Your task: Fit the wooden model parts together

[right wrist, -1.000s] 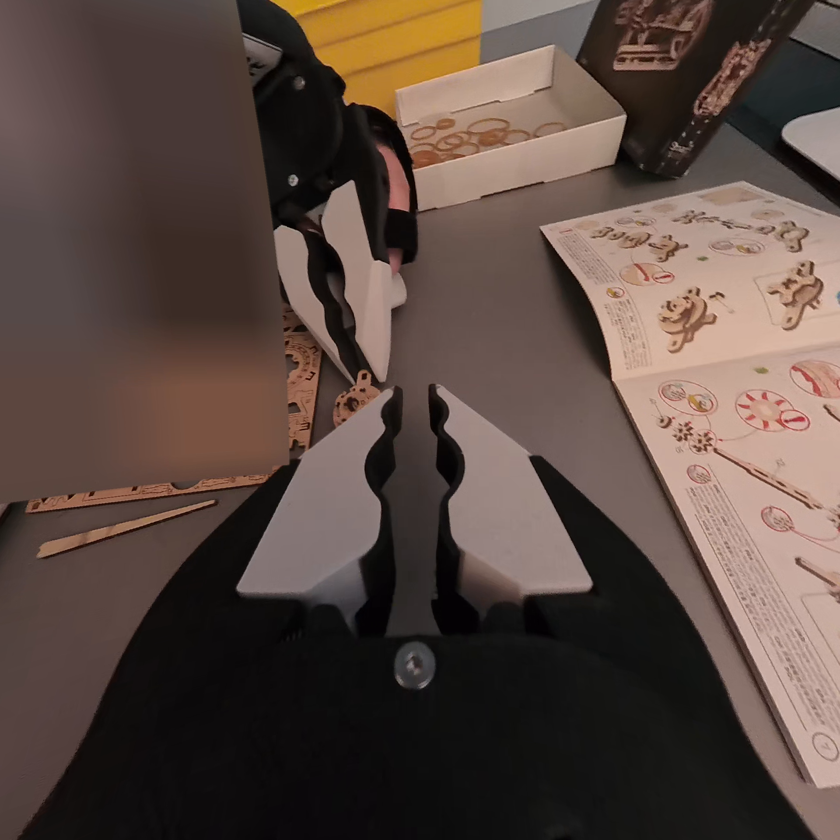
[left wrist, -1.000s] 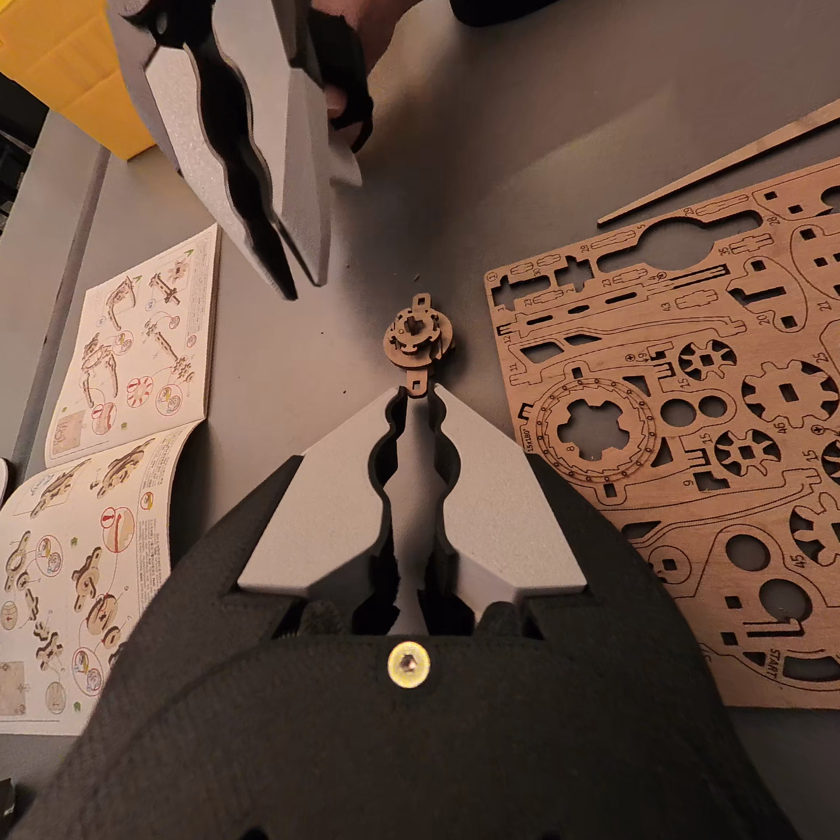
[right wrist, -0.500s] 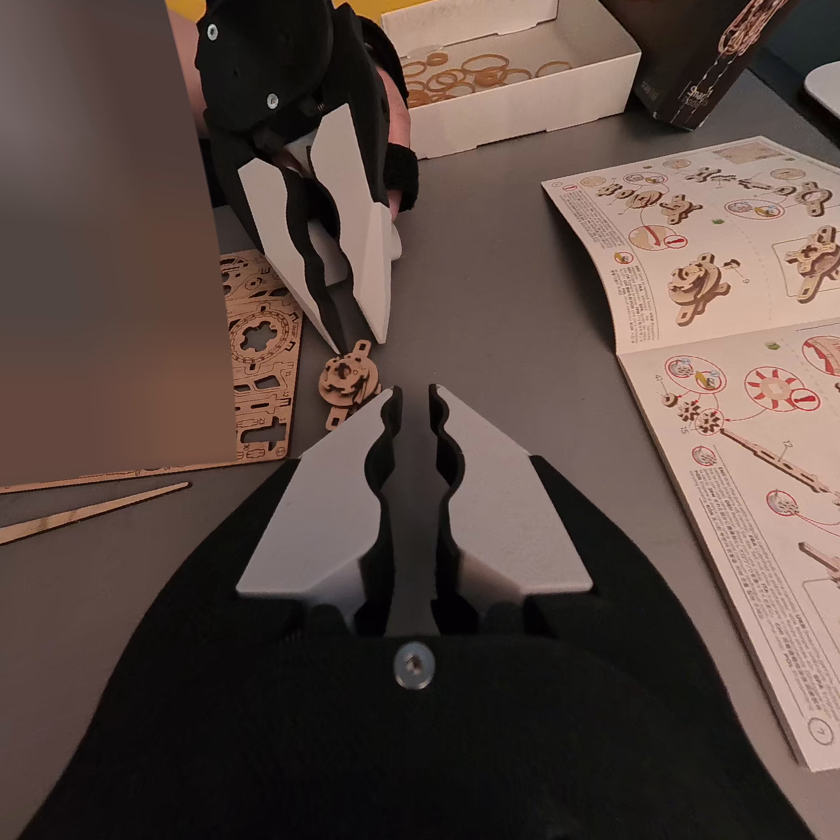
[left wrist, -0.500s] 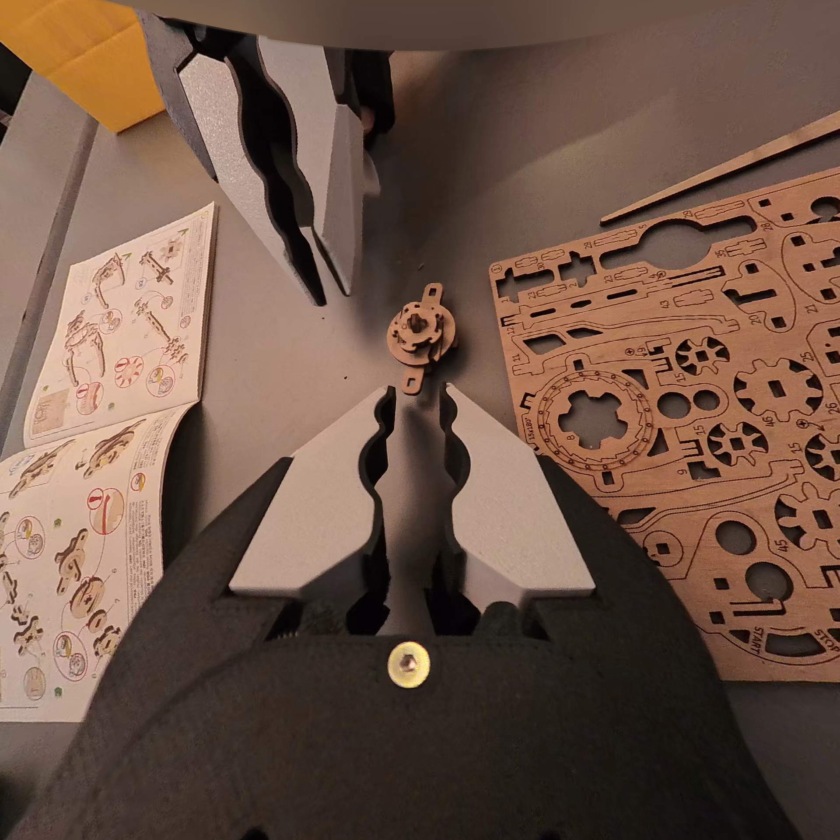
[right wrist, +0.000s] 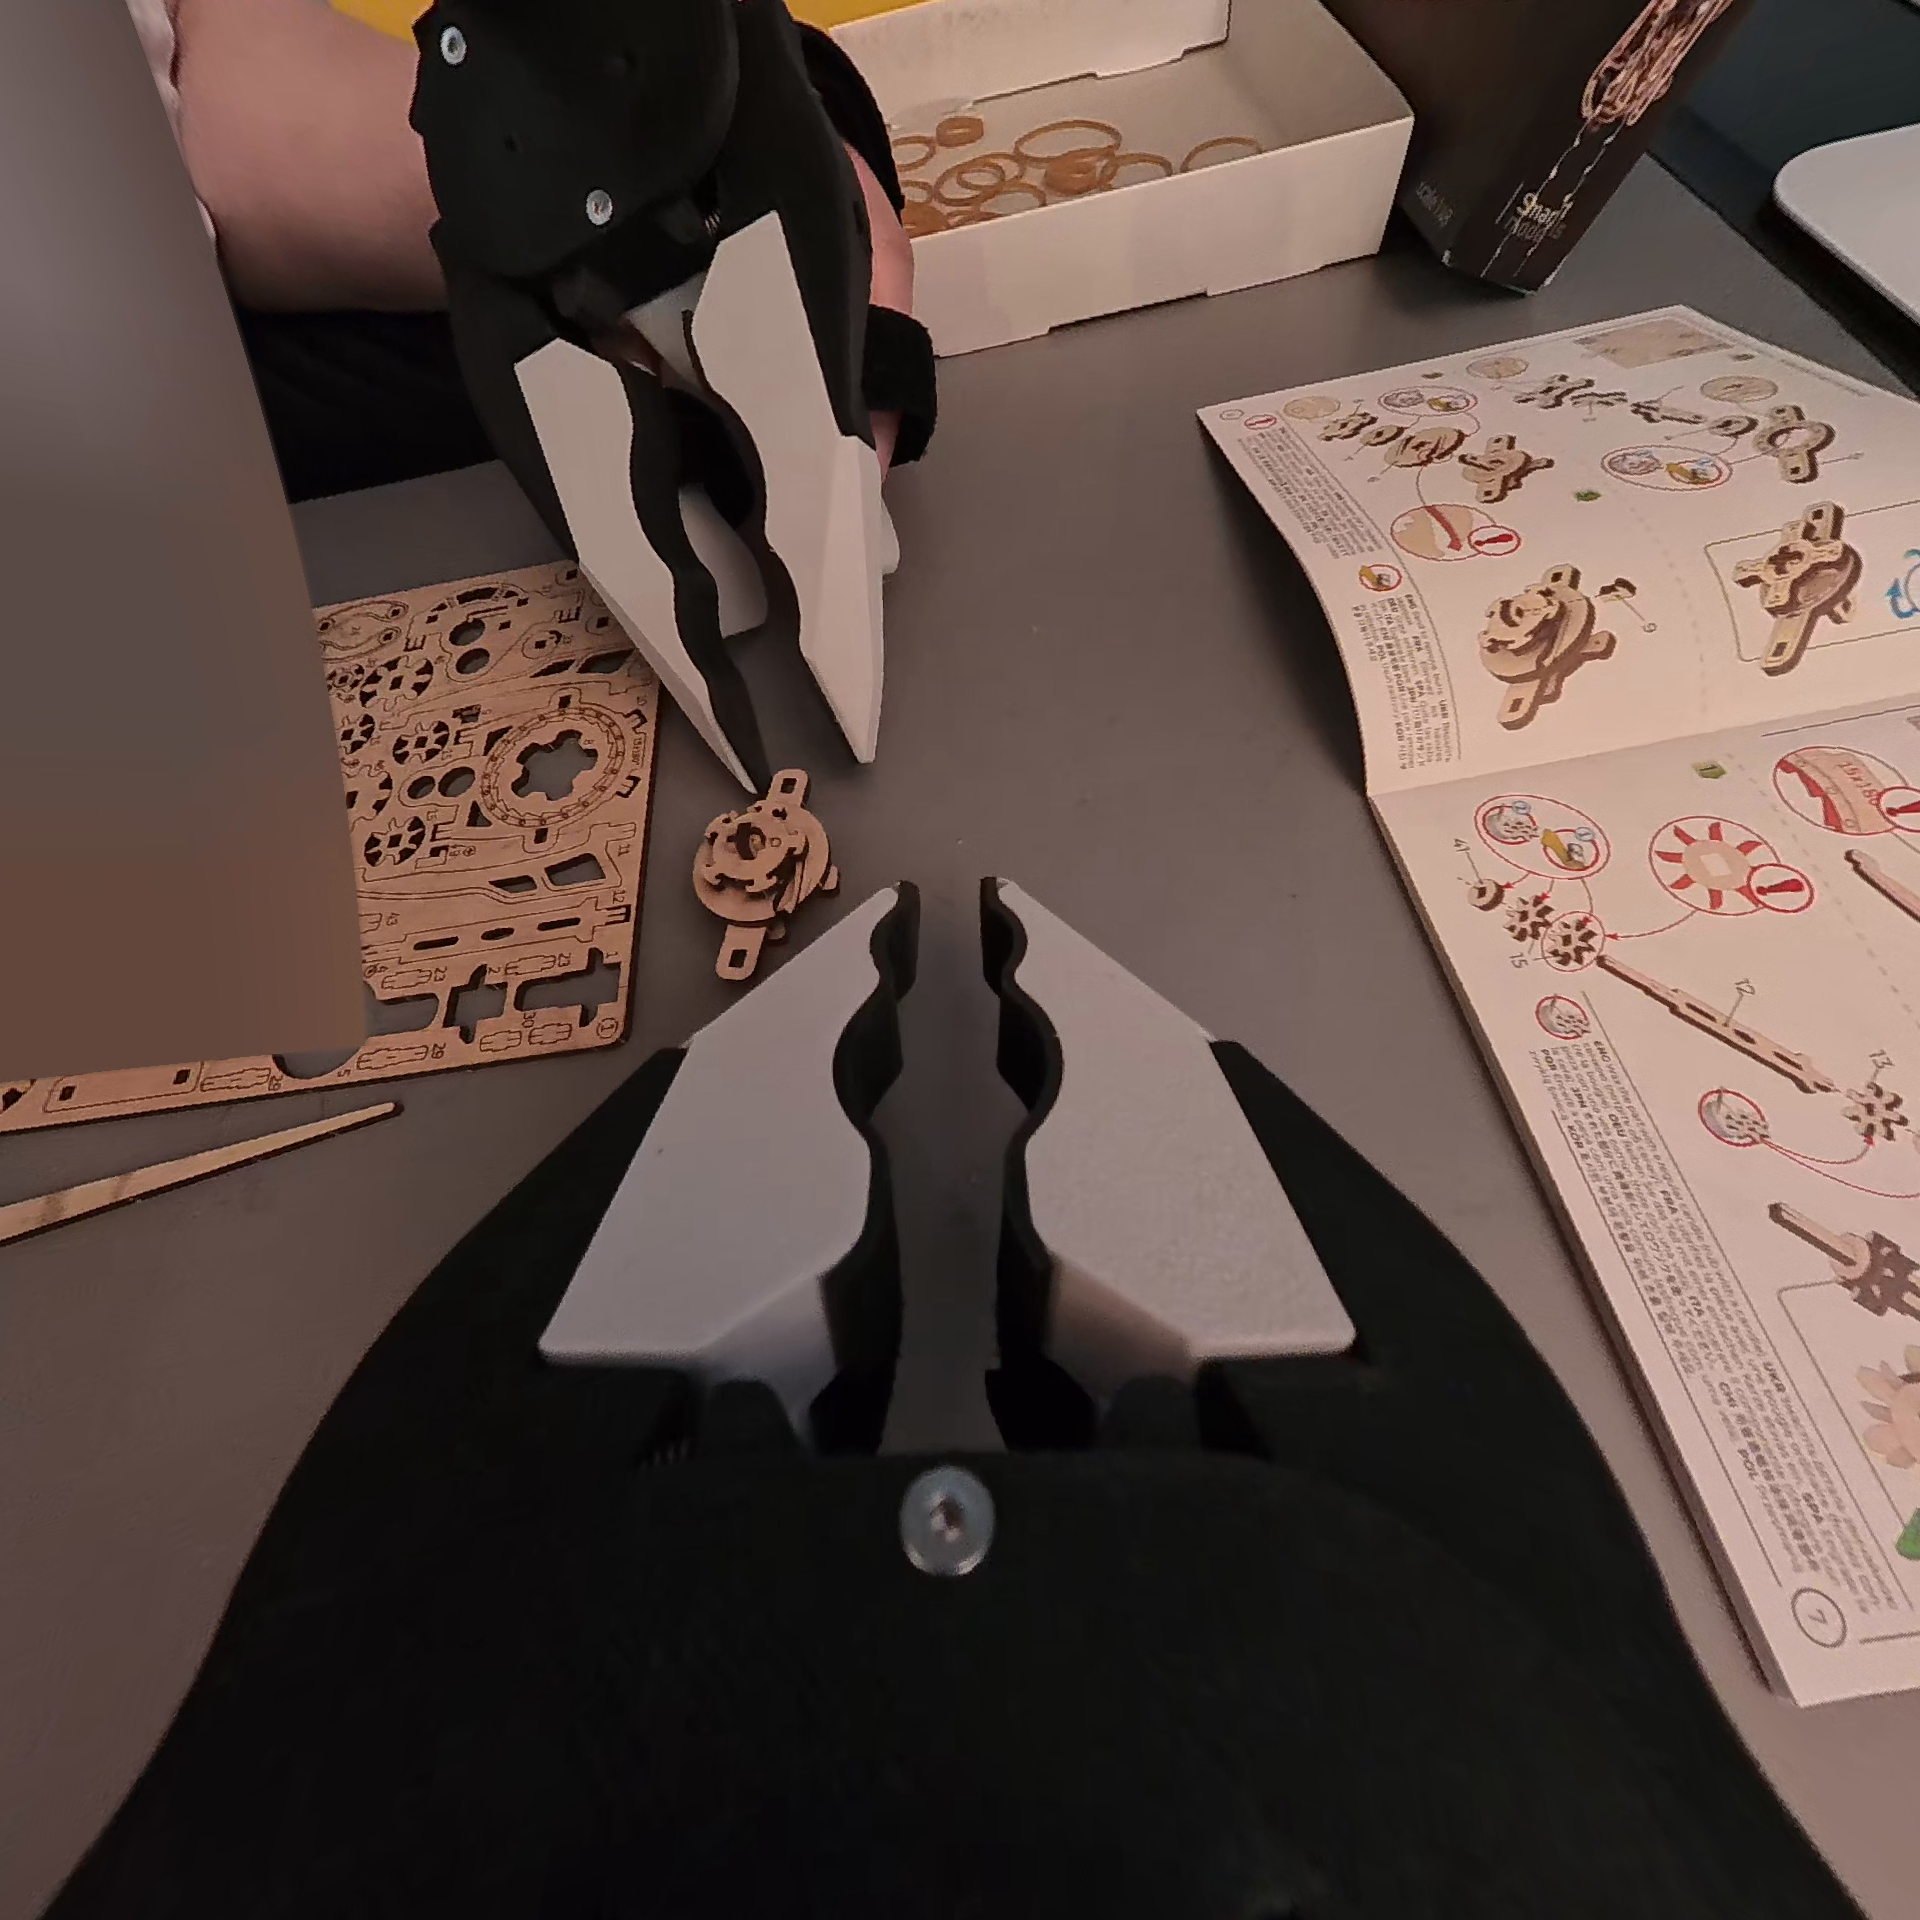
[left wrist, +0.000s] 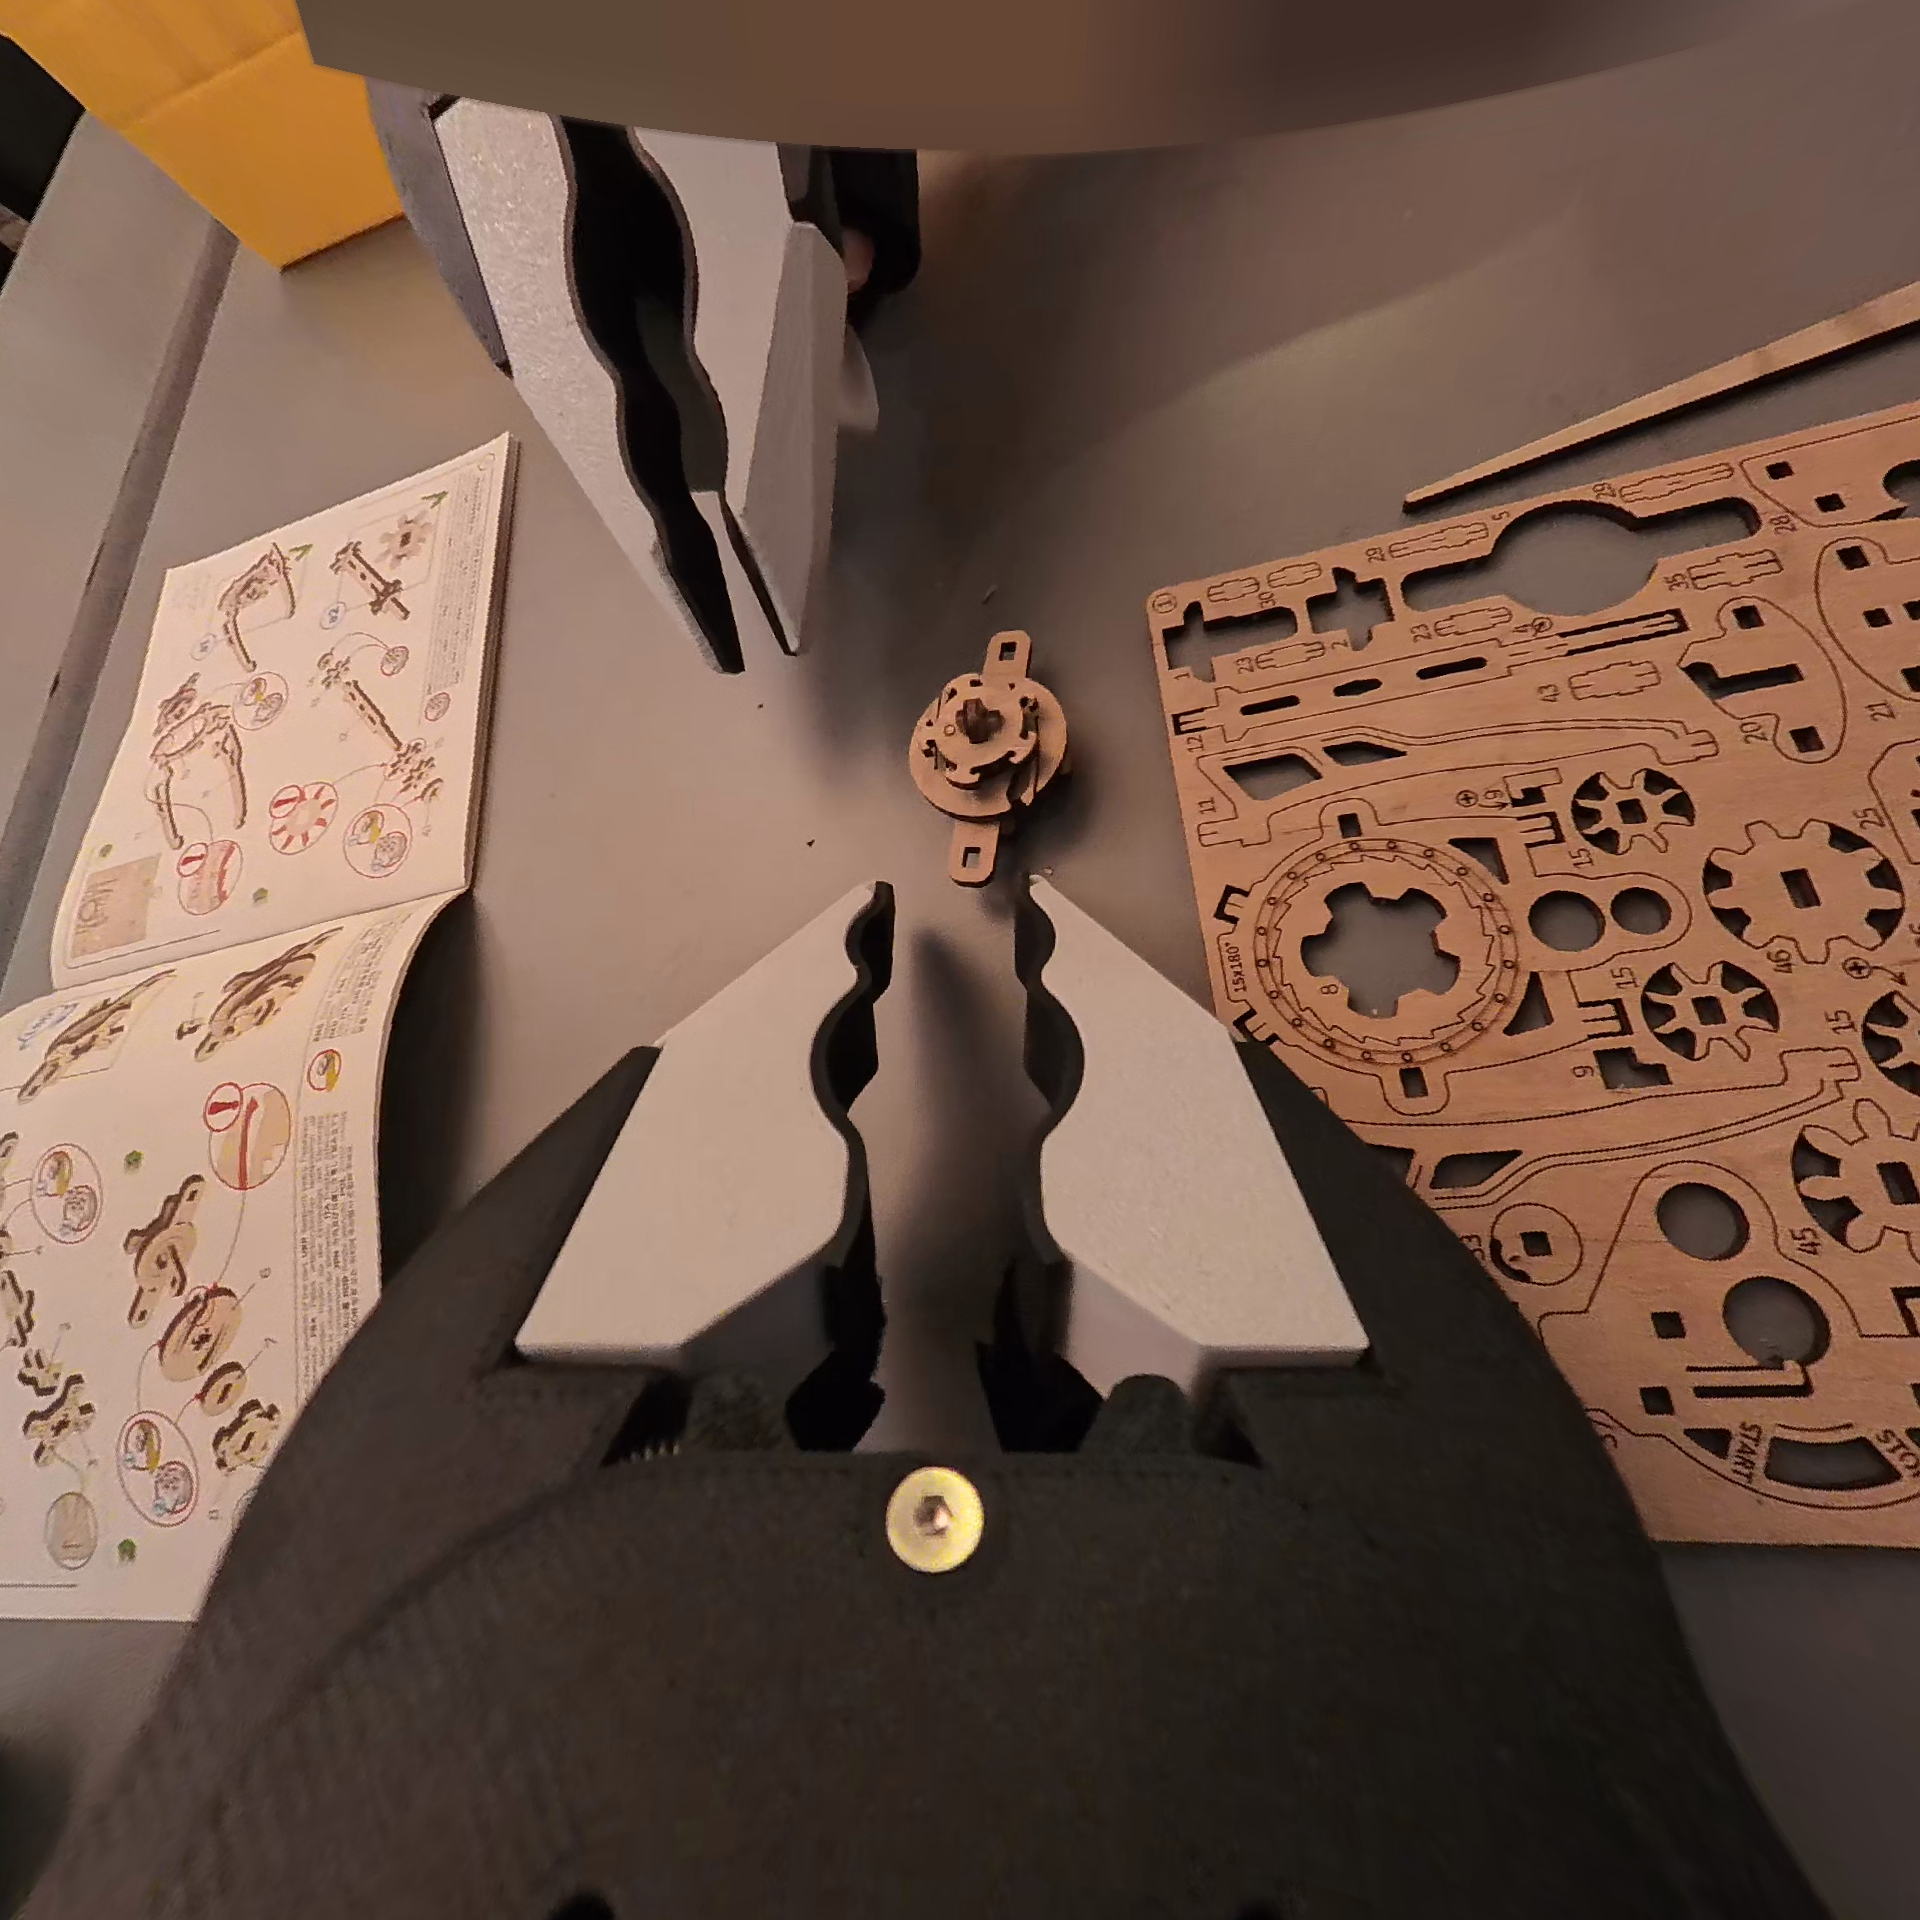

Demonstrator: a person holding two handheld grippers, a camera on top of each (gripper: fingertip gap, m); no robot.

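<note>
Both tools are empty: left tool point(left wrist: 954, 902) gapes wider than right tool point(right wrist: 943, 896), flanking the round wooden assembly point(left wrist: 987, 764) on the tabletop point(left wrist: 1195, 343).

Two hand-held grippers point(left wrist: 954, 899) point(right wrist: 943, 896), one booklet point(right wrist: 1621, 831), perhaps one sheet point(left wrist: 1558, 987).

**Hobby workbench for a wooden model kit**

Looks like a craft or assembly desk rather than a kitchen or shop. Plain grey tabletop point(right wrist: 1091, 582) spread with kit material: a laser-cut plywood sheet point(left wrist: 1621, 997) with many parts already punched out, an open instruction booklet point(right wrist: 1662, 935) full of assembly diagrams, a shallow white cardboard box point(right wrist: 1143, 239) holding rubber bands point(right wrist: 1039, 166), and the kit's dark packaging box point(right wrist: 1538, 135) standing at the far edge. Yellow bin point(left wrist: 239, 156) at one corner. Dim, warm indoor light.
</note>
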